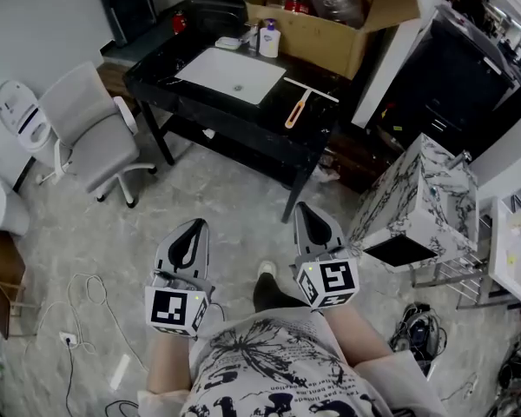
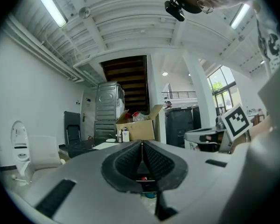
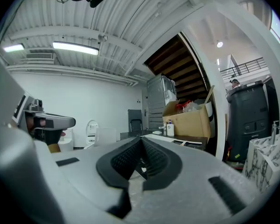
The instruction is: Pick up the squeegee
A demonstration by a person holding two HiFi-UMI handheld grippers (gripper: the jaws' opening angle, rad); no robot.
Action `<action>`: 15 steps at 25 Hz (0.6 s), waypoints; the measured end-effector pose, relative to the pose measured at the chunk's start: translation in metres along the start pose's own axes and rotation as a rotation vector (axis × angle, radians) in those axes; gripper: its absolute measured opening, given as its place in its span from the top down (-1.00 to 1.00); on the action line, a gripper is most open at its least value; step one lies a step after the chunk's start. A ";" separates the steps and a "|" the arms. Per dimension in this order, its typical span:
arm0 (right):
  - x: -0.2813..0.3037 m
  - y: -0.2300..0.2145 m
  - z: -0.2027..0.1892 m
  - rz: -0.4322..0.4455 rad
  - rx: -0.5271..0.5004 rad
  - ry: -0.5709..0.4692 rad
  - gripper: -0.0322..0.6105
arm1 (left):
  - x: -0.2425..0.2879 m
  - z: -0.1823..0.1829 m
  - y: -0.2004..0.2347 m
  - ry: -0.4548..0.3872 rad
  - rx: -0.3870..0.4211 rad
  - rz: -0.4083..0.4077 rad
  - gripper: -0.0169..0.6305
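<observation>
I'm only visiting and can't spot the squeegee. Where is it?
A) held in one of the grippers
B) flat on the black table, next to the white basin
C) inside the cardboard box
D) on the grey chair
B: the squeegee lies on the black table, just right of the white basin in the head view, below the cardboard box.

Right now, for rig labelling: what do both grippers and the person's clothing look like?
The left gripper and right gripper are grey tapered shells with black ribbed pads, each bearing a cube with black-and-white square markers. The shirt is white, black-printed.
</observation>
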State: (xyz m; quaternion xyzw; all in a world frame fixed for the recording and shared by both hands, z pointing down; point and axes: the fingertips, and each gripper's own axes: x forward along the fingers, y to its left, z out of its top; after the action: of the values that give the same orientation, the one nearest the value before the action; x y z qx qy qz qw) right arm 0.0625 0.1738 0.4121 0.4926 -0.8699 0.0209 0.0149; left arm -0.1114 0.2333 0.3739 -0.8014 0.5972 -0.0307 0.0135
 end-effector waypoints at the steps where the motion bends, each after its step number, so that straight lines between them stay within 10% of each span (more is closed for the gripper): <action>1: 0.012 -0.006 -0.001 0.000 0.002 0.006 0.93 | 0.012 0.000 0.006 0.007 -0.005 0.005 0.91; 15: 0.167 -0.116 0.011 -0.033 -0.007 0.023 0.93 | 0.200 0.005 0.054 0.001 0.011 -0.012 0.91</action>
State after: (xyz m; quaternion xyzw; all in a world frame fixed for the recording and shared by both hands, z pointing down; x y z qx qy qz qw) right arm 0.0760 -0.0294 0.4113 0.5066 -0.8614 0.0233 0.0269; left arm -0.1057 0.0261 0.3724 -0.8049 0.5922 -0.0344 0.0174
